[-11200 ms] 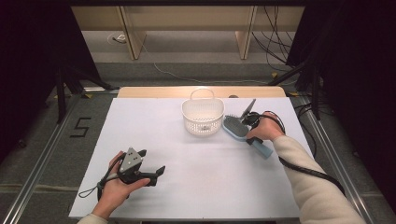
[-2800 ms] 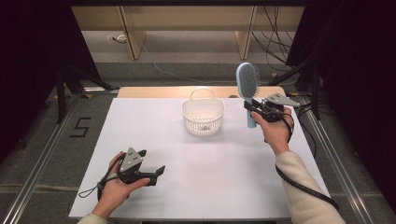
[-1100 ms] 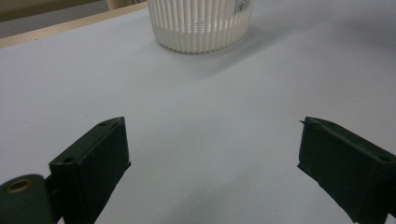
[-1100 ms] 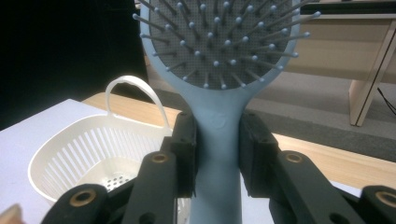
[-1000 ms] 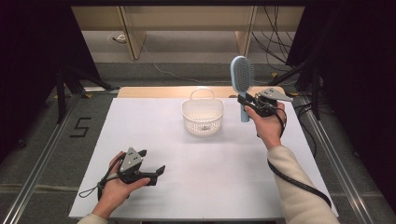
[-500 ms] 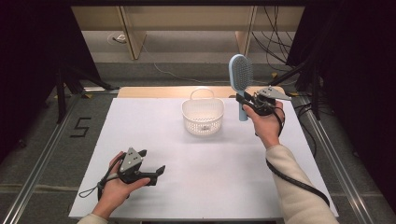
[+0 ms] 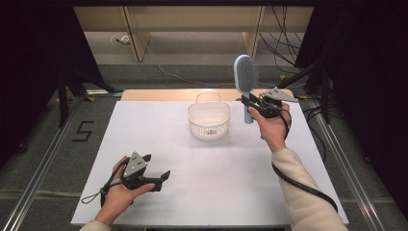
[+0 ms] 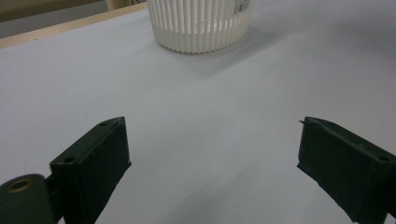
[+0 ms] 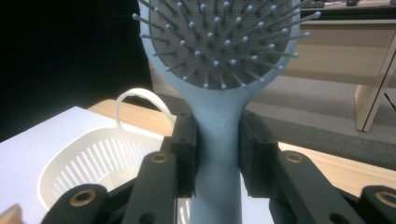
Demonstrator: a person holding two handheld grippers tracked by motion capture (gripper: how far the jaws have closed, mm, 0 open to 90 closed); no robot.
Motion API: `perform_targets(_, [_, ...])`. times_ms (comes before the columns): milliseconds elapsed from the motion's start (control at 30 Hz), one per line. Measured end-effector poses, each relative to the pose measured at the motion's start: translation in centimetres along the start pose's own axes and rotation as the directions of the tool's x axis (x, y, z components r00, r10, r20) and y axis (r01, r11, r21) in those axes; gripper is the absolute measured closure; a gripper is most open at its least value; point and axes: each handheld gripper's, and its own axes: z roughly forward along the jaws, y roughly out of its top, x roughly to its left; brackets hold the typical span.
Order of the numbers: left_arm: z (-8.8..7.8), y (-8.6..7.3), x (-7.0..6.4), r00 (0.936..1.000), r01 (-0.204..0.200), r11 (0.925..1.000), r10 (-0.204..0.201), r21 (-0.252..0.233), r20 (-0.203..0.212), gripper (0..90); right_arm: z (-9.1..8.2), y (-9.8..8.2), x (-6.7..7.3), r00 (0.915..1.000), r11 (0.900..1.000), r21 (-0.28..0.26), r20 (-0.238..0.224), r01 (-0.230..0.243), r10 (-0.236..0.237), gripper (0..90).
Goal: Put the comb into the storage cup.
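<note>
1. Writing: a dark figure "5" [image 7: 82, 131] is marked on the grey floor at the left of the high view, just beside the desk's left edge. In the left gripper view a small white label with a barcode [image 8: 243, 4] sits on the basket's wall at the top edge of the frame; its print is too small to read.
2. The hairbrush [image 7: 245, 82], pale blue with a grey pad of ball-tipped bristles, stands upright in the air in the upper right of the high view, head up, just to the right of the basket and above the desk's far right part.
3. The right tongs [image 7: 251, 103] are clamped on the brush's handle just below the head; in the right gripper view both black pads [image 9: 186, 151] press against the handle from either side.
4. The left tongs [image 7: 156, 171] rest low in the lower left of the high view, held in a hand; their jaws stand wide apart with only bare desk between them.
5. The white slatted basket [image 7: 209, 120] with a thin hoop handle stands on the desk at the upper middle.
6. The desk [image 7: 192, 192] has a plain white top with a strip of pale wood along the far edge.
7. Around it: grey floor, metal rails on both sides, black curtains, loose cables at the upper right, and pale wooden furniture [image 7: 137, 33] across the top.
</note>
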Motion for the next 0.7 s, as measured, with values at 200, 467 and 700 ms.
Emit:
perform_targets(200, [0.01, 0.00, 0.00, 1.0000, 0.000, 1.0000, 0.000, 0.000, 0.001, 8.1, 0.12, 0.06, 0.17, 1.0000, 1.000, -0.004, -0.002, -0.003, 0.003, 70.6])
perform_targets(467, [0.02, -0.01, 0.00, 1.0000, 0.001, 1.0000, -0.001, 0.001, 0.002, 8.2, 0.42, 0.27, 0.41, 1.0000, 1.000, -0.006, -0.005, -0.003, 0.003, 70.6])
perform_targets(700, [0.02, 0.00, -0.01, 1.0000, 0.000, 1.0000, 0.000, 0.002, 0.001, 8.2, 0.58, 0.37, 0.52, 1.0000, 1.000, -0.009, -0.004, -0.002, 0.002, 70.6])
